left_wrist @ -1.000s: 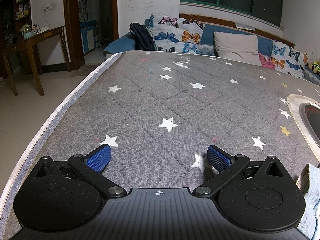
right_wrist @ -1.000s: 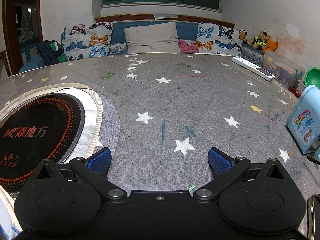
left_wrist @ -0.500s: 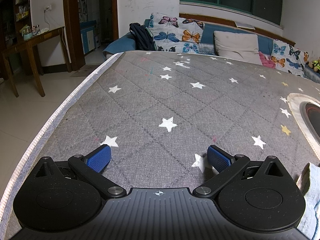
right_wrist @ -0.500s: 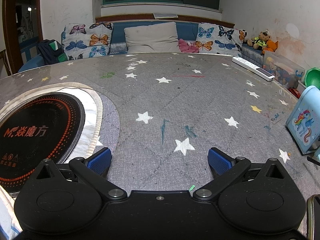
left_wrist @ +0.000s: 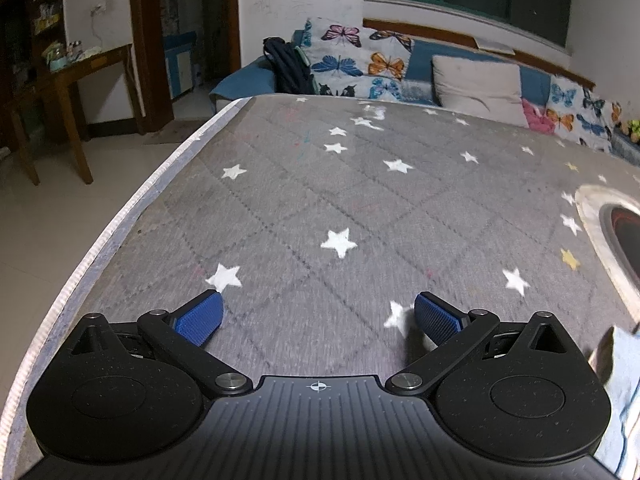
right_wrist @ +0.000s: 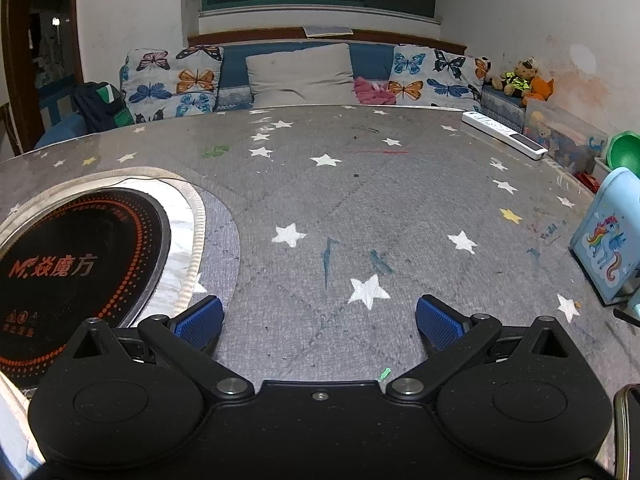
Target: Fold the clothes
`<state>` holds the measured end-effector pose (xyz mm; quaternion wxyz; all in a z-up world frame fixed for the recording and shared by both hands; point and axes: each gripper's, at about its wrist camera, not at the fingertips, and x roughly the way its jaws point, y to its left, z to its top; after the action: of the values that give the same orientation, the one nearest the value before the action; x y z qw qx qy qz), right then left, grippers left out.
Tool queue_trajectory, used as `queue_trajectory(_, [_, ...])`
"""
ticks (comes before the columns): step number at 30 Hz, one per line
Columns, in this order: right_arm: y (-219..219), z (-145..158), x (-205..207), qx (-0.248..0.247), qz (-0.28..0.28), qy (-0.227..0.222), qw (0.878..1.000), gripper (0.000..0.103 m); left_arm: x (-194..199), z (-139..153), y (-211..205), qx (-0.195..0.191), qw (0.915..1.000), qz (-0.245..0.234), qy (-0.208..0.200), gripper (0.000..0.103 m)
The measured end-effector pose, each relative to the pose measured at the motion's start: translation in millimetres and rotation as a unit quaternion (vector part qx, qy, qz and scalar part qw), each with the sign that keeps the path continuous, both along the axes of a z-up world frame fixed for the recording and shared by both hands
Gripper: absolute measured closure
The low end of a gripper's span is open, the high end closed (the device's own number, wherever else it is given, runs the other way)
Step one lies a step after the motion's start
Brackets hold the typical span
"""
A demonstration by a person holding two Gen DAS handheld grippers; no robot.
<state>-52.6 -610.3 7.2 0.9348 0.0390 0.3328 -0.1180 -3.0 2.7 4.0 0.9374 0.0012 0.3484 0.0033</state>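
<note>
Both grippers are parked low over the star-print gray table cover [left_wrist: 360, 200], w/ nothing in them. Left gripper [left_wrist: 318, 316]: jaws spread wide, blue pads [left_wrist: 200, 316] well apart, only bare cover between them. Right gripper [right_wrist: 320, 316]: same story, wide open and empty-handed, pads [right_wrist: 438, 322] straddling a white star on the cover.

The clothes? Barely in view. From the left wrist cam there's a pale, whitish-blue bit of cloth [left_wrist: 622, 380] off to the right of the left gripper and back near its body, not ahead of the fingers. Can't tell what garment it is or how it lies; most of it is cut off at the frame edge. The right cam shows no garment ahead, just the black round cooktop [right_wrist: 72, 264] to the left of that gripper and a unicorn box [right_wrist: 608, 240] well off to its right.

So, imo, folding hasn't started properly; this looks like the reach-for-the-garment step. Next move prob calls for swinging the left gripper right and back toward that cloth, getting an edge or corner between the pads, then closing. The right one likely needs to come left to take the other edge.
</note>
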Motion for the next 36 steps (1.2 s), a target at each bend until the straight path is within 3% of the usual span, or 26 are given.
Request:
queue_trajectory(7, [22.2,9.2,-0.9,0.022,0.007,0.023,0.999,0.004,-25.3,14.7,-9.1,0.004,0.9998,-0.021,-0.005,0.000])
queue_trajectory(18, [65.6,42.5,-40.6,0.021,0.065,0.006,0.998,0.004,-72.5,36.9,-36.3,-0.024,0.9960,-0.086,0.002,0.000])
queue_trajectory(24, [109.5,62.2,-67.5,0.042,0.137,-0.018,0.989,0.007,-86.4,38.7,-65.3,-0.018,0.9914,-0.130,0.004,0.000])
queue_trajectory(31, [148.2,79.1,-80.4,0.059,0.217,-0.028,0.974,0.015,-90.3,28.2,-79.6,-0.034,0.9887,-0.144,0.026,0.000])
queue_trajectory(34, [164.3,81.9,-83.8,0.059,0.247,-0.031,0.967,0.016,-95.0,26.9,-85.1,-0.025,0.9880,-0.151,0.022,0.004])
queue_trajectory(36, [170.0,83.9,-88.5,0.061,0.259,-0.031,0.964,0.016,-97.8,26.9,-89.0,-0.015,0.9871,-0.159,0.017,0.016])
